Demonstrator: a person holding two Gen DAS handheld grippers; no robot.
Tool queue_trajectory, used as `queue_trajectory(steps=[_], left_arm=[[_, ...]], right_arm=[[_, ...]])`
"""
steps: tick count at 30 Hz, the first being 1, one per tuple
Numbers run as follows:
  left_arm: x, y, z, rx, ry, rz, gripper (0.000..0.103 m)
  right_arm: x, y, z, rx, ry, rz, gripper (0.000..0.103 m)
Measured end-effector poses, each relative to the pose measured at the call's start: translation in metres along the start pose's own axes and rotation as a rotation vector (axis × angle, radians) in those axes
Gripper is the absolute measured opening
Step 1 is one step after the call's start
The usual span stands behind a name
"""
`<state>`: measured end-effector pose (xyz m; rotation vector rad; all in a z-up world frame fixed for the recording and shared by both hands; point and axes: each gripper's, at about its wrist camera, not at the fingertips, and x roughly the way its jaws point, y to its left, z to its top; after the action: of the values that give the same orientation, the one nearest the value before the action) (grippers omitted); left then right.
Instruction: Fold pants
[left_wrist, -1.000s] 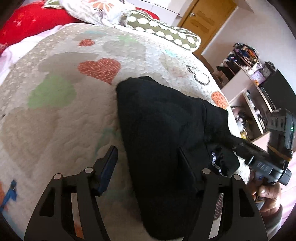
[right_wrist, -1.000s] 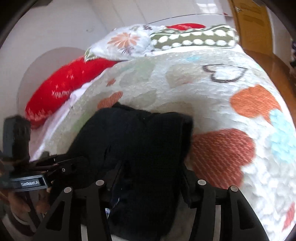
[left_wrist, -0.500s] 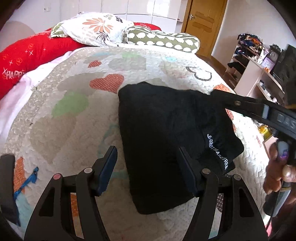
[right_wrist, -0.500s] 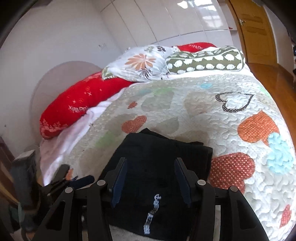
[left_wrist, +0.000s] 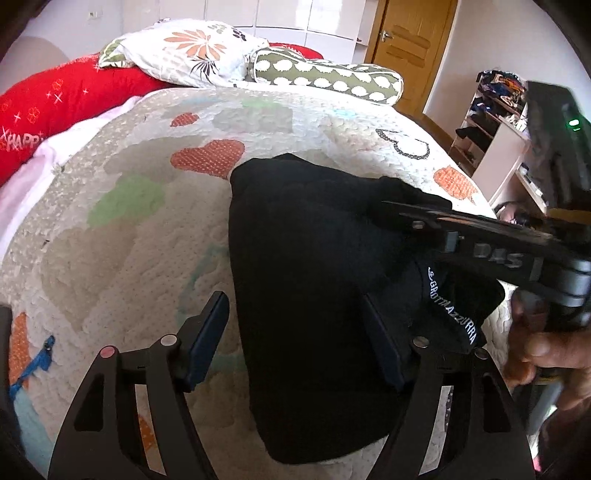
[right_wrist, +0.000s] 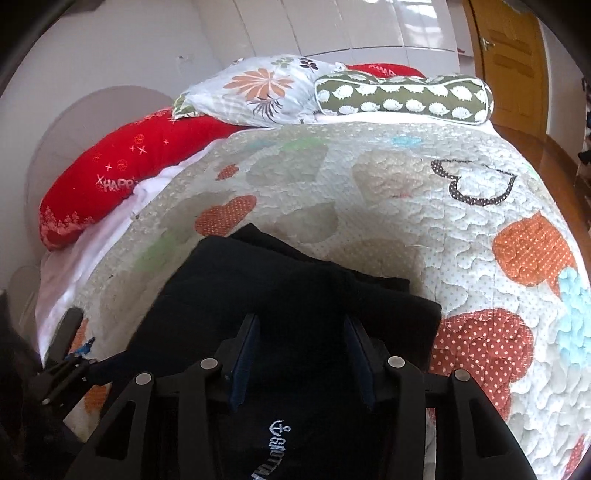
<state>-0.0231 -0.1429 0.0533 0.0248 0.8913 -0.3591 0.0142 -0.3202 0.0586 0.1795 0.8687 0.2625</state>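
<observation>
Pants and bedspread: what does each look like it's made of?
The pants look like a soft, matte black knit, perhaps fleece or jersey: they slump in thick rounded folds with no sheen, and carry white stitched lettering. The bedspread looks like quilted cotton: puckered stitch lines all over, with dotted heart patches sewn on. The exact fibres cannot be told.

left gripper (left_wrist: 291, 339): black cut-out arms, silver and pink screw heads, dark blue pads | right gripper (right_wrist: 301, 354): same black frame, silver screws, white "DAS" lettering, green light at 2 o'clock in left wrist view
</observation>
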Motion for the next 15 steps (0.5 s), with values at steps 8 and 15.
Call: queue_trajectory(steps=[8,15], left_arm=[[-0.022,-0.002,-0.006,-0.013,-0.035,0.043,0.074],[-0.029,-0.005,-0.012,-0.017,-0.05,0.066,0.074]], right_arm=[[-0.056,0.012,-0.031,-0.061,-0.023,-0.069,0.045],[-0.042,0.016,-0.065,-0.102,0.051,-0.129,0.046]])
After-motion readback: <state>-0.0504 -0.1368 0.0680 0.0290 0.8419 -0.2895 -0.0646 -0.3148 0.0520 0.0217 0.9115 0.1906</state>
